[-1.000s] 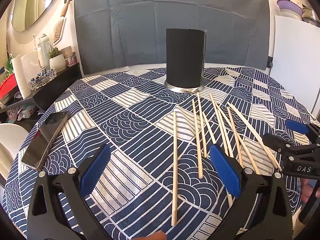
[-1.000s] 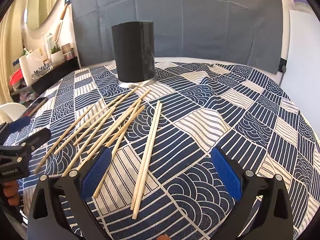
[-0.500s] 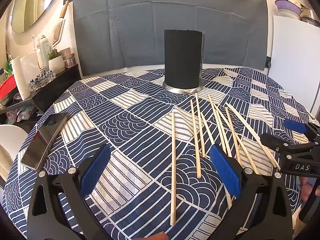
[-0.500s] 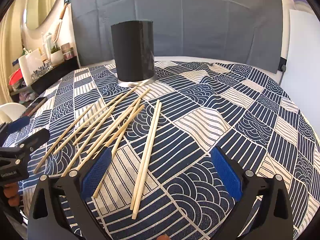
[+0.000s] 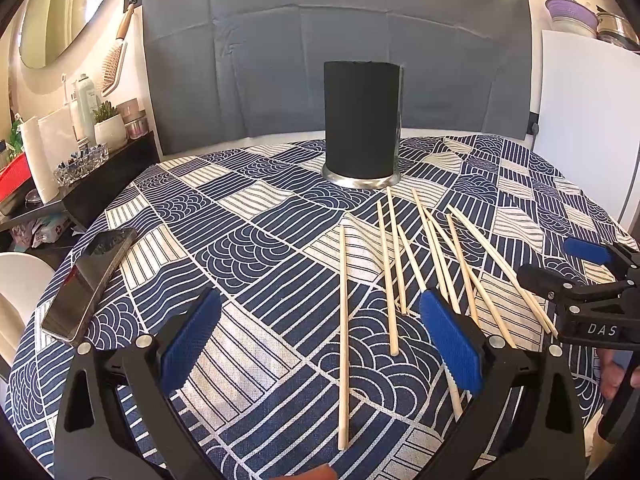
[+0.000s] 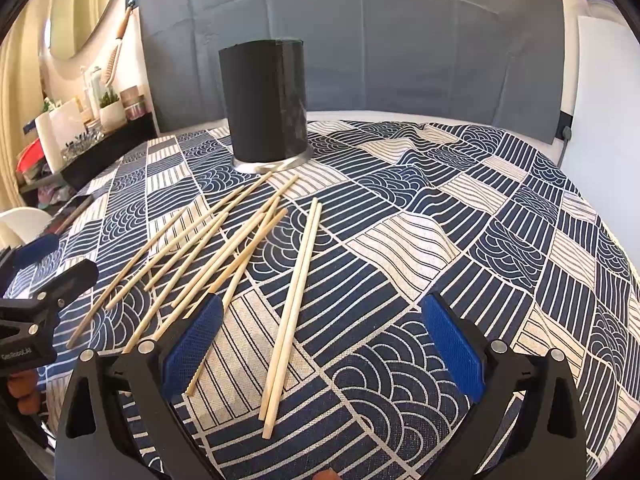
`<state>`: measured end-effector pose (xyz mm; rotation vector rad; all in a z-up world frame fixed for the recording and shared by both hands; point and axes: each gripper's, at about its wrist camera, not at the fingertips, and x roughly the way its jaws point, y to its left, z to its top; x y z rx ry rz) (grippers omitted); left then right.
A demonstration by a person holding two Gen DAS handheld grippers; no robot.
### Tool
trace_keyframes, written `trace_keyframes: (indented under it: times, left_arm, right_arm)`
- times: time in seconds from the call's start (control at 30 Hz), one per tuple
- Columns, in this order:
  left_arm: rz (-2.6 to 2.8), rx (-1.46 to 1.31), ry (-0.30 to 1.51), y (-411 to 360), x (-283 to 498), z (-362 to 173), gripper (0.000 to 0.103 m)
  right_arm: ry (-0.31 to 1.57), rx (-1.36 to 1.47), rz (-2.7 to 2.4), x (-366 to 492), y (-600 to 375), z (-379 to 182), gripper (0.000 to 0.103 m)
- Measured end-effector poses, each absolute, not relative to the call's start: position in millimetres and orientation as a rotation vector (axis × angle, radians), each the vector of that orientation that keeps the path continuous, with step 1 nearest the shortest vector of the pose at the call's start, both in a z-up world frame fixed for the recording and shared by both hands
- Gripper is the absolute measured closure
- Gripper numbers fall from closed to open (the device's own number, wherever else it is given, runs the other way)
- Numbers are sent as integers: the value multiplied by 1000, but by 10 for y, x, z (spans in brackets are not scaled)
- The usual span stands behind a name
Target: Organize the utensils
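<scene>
A: Both grippers are held just above the patterned tablecloth [image 5: 240, 240]. The left gripper [image 5: 320, 344] is spread wide, nothing between its blue pads, and the right gripper [image 6: 320, 344] is spread just as wide, also empty.

B: And the chopsticks [image 5: 420, 256]?

A: Scattered loose in front of the black utensil holder [image 5: 362, 120], fanned out from its metal base; one single chopstick [image 5: 343, 336] lies apart on the holder's left, a tidy pair [image 6: 294, 304] on its right.

B: Anything changed over the last second?

A: Very little. The holder has drifted slightly in the left view, so only a small shift of that gripper is suggested. No stick has been moved.

B: So the sorting is judged not yet begun.

A: Agreed; a first pick is probably being lined up. A phone [image 5: 92, 280] lies well left of the holder.
</scene>
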<state>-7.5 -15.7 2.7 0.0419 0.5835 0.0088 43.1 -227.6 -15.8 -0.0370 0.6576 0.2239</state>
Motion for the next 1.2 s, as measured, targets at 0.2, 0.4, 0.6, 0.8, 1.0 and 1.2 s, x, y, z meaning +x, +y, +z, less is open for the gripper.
trace_keyframes:
  times: [0.2,0.4,0.6,0.8,1.0,1.2]
  left_arm:
    - [7,50,584,-175,-74,26,6]
    - [11,55,577,-183,-81,33,6]
    - [6,71,574,-208,-86,30,6]
    - [-6,83,579,-230,-86,24,6]
    - [-15,73,577,-210,-88,23,6]
    - [-14,101,592,-252,-72,8,6]
  right_arm:
    - [659,-28,222,430,-2289,-154,8]
    - [657,-29,224,428,-2290,-151,8]
    - [655,-26,225,417,-2292,-145,8]
    - [656,-26,229,423,-2293,-144,8]
    - [662,-25,227,433,-2287,-150,8]
    - [680,-47,196,453,-2267,-159,8]
